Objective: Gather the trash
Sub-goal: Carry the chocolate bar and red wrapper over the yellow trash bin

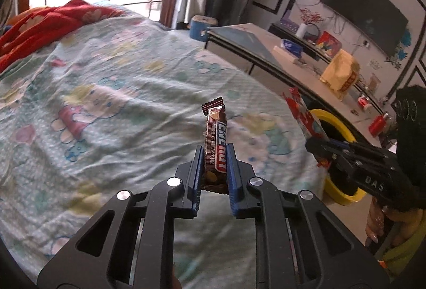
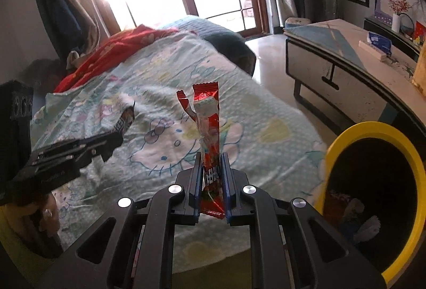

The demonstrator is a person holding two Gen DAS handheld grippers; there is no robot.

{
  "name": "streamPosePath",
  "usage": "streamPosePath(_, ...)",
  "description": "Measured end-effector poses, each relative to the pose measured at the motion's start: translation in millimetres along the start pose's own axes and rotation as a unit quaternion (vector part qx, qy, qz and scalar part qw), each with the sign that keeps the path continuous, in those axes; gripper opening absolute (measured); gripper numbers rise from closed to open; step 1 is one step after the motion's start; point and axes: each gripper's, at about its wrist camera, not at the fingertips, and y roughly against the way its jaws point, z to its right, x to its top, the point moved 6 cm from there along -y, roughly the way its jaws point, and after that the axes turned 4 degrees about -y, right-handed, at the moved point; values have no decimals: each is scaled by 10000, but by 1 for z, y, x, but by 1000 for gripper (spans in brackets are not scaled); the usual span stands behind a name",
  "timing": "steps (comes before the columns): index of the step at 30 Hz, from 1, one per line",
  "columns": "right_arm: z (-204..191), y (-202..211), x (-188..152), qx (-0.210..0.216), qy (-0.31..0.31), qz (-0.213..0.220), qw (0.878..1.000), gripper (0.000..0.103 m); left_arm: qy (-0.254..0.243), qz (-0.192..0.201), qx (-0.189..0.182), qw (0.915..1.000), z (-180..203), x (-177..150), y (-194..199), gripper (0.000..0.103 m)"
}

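A brown snack wrapper (image 1: 215,145) stands clamped in the left gripper (image 1: 215,155) above the patterned bedsheet (image 1: 106,102). To its right, the right gripper (image 2: 210,163) pinches a torn red wrapper (image 2: 209,129) upright, near the yellow-rimmed bin (image 2: 372,129) beside the bed.

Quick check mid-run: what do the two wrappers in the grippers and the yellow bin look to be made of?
Brown wrapper: thin glossy plastic film, probably; crimped, serrated end. Red wrapper: shiny foil-like film, torn open at the top and creased. Yellow bin: smooth rigid plastic by its look, with a moulded rim.
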Motion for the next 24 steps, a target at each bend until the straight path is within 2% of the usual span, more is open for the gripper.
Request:
streamPosePath(10, 33, 35, 6, -162, -198, 277, 9993, 13, -564, 214, -273, 9978, 56, 8, 12, 11)
streamPosePath(24, 74, 76, 10, -371, -537, 651, 9957, 13, -986, 339, -570, 9929, 106, 9, 21, 11)
